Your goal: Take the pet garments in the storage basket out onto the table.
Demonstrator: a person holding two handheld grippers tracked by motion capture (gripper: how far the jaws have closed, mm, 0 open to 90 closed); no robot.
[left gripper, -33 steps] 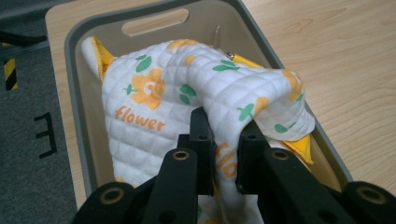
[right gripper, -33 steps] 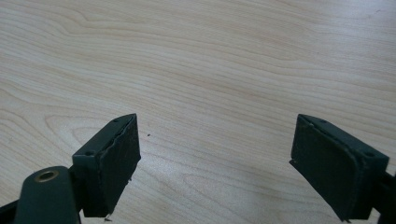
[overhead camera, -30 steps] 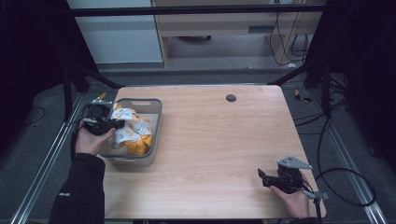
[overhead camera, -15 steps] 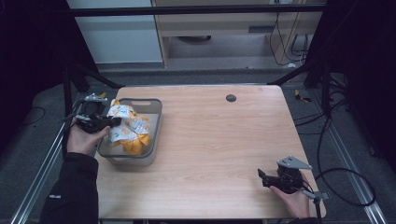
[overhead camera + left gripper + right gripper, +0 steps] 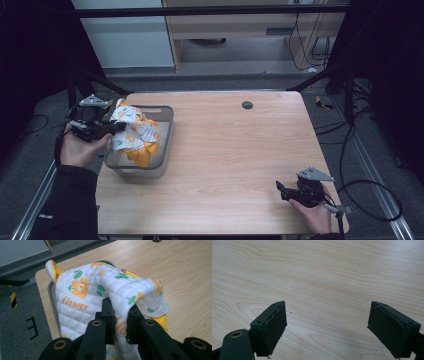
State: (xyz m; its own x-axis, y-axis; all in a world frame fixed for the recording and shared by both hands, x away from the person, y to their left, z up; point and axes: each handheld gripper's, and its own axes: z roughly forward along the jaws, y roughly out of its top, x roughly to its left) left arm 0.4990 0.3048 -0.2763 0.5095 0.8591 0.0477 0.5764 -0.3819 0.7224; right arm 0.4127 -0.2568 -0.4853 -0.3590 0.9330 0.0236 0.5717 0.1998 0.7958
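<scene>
We see 1 grey bin (image 5: 163,131) at the left side of the wooden table (image 5: 235,150), and 1 quilted cloth (image 5: 134,134) rising out of it, its lower part still inside. We count 2 grippers. The left gripper (image 5: 119,315) pinches a fold of the cloth between its jaws, at the bin's left edge. The cloth is white and padded, printed with orange flowers, green leaves and the word "flower", with a yellow lining at its edges. The right gripper (image 5: 327,327) sits low over bare table near the front right corner, its jaws spread wide, holding nothing.
</scene>
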